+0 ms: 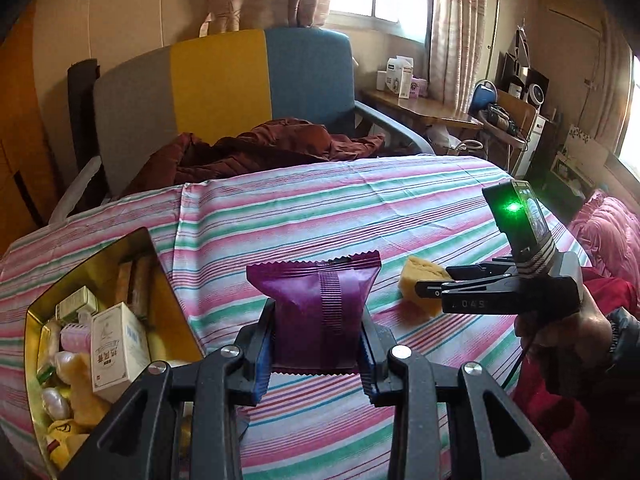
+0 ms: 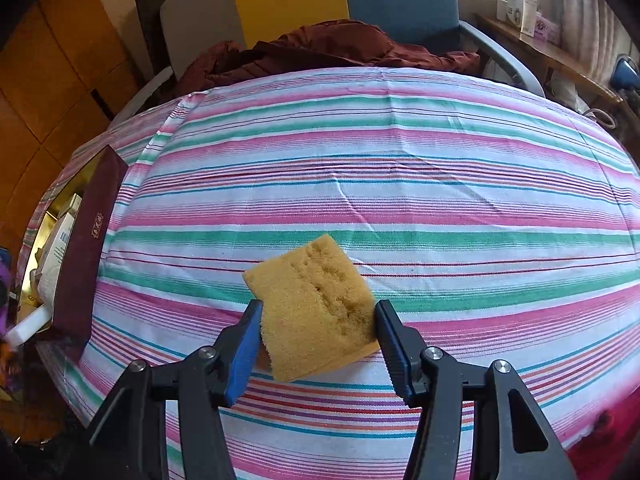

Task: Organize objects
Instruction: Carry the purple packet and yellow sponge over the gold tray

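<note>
1. Now, far left, the open tin (image 1: 168, 280) sits on the striped cloth (image 1: 320, 208) near the cloth's left edge, already crowded with small boxes and wrapped bits; its gold walls look stiff and sharp-rimmed, so anything going in should drop from above
2. Moving right, the left gripper (image 1: 318, 344) is clamped on a purple packet (image 1: 316, 312), pads squeezing its lower sides, held clear above the cloth; looks light, crinkly and slick, so a low, firm pinch suits it
3. Further right, the right gripper (image 2: 316, 336) has its jaws against both sides of a yellow sponge (image 2: 312, 304), which seems tilted off the cloth; soft, light, squashy, best taken across the middle
4. Between tin and sponge the cloth is bare, plenty of room; a brown jacket (image 1: 256, 148) and a chair (image 1: 224, 80) lie beyond the far edge
</note>
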A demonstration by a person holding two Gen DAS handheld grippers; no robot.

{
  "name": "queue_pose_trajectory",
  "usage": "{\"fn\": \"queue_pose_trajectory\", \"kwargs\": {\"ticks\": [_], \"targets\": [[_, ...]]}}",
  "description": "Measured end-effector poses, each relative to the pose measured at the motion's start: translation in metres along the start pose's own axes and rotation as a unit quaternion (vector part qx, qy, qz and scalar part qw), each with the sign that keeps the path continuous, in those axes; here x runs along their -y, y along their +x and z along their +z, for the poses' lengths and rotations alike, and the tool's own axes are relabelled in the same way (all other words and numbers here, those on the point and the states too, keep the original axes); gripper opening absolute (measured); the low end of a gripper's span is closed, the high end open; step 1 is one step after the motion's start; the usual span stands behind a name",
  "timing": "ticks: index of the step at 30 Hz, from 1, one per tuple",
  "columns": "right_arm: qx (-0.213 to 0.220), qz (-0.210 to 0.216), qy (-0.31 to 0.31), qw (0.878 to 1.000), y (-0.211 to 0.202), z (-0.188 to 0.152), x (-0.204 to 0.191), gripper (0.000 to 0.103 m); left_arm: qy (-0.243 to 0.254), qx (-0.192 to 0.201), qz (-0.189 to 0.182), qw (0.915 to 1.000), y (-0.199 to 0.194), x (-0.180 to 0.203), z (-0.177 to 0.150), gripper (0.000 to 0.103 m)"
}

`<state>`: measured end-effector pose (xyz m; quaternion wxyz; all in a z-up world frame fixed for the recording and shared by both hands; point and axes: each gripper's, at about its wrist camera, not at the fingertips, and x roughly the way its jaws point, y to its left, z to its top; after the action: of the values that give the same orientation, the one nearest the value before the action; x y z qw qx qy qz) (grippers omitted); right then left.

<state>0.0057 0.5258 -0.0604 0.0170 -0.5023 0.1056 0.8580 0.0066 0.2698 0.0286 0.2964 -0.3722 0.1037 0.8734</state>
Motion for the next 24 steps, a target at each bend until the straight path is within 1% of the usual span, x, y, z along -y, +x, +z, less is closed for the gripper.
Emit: {"fn": "queue_pose_trajectory", "kwargs": {"ticks": [4,7,10,17,20,24], "targets": [[-0.001,0.009,-0.011,1.0,0.0,-0.001,-0.007,0.057,-0.006,-0.001,0.002,1.0,-0.004,-0.006,-0.004,0.035],[-0.004,0.024,-0.027,0.999,0.002,-0.003,-0.019,0.057,-0.014,-0.005,0.002,0.9999,-0.006,-0.012,-0.007,0.035],[-0.007,0.017,-0.041,0.999,0.004,-0.006,-0.028,0.057,-0.02,-0.009,0.0,0.9998,-0.007,-0.017,-0.011,0.035],[-0.006,0.009,-0.04,0.999,0.001,-0.008,-0.031,0.057,-0.027,-0.008,-0.005,0.9996,-0.019,-0.03,-0.021,0.035],[-0.008,0.009,-0.048,0.999,0.0,-0.007,-0.039,0.057,-0.039,-0.001,-0.002,0.9993,-0.029,-0.043,-0.024,0.035],[-0.006,0.019,-0.051,0.999,-0.004,-0.006,-0.055,0.057,-0.07,0.01,0.006,0.9975,-0.043,-0.071,-0.028,0.035]]}}
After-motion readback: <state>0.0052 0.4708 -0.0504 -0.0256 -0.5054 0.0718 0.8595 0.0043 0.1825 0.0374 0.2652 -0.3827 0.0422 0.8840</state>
